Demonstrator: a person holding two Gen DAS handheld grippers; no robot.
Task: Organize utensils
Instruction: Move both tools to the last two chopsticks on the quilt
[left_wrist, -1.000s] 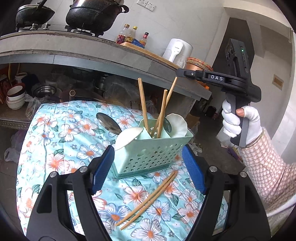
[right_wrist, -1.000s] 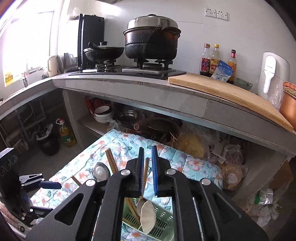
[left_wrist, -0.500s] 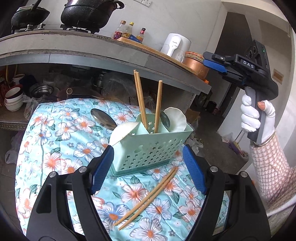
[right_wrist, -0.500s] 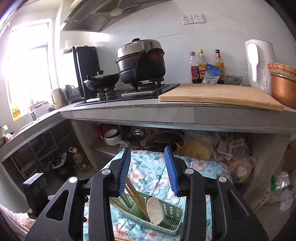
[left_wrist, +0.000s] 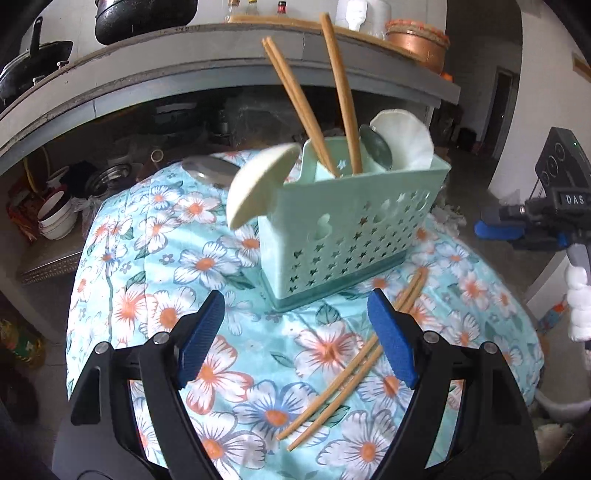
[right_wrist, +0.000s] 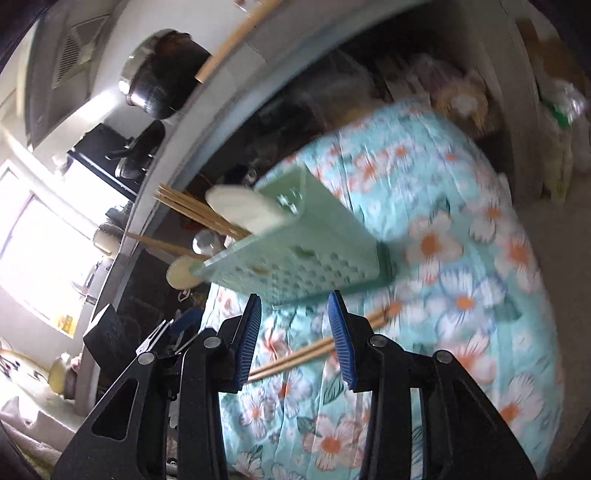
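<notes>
While both hand-held grippers gape empty, loose chopsticks (left_wrist: 354, 365) lie diagonal — tips toward caddy (left_wrist: 354, 229).

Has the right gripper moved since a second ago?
Yes. In the left wrist view the right gripper has dropped from level with the counter edge to beside the green basket.

Utensil count on the floral cloth

One green basket (left_wrist: 354, 225) holds three upright chopsticks (left_wrist: 341, 96), two white ceramic spoons (left_wrist: 255, 184) and one metal spoon (left_wrist: 375, 147). Two loose chopsticks (left_wrist: 351, 365) lie on the cloth (left_wrist: 147, 280), and one more metal spoon (left_wrist: 207, 168) lies behind the basket. Two grippers appear.
</notes>
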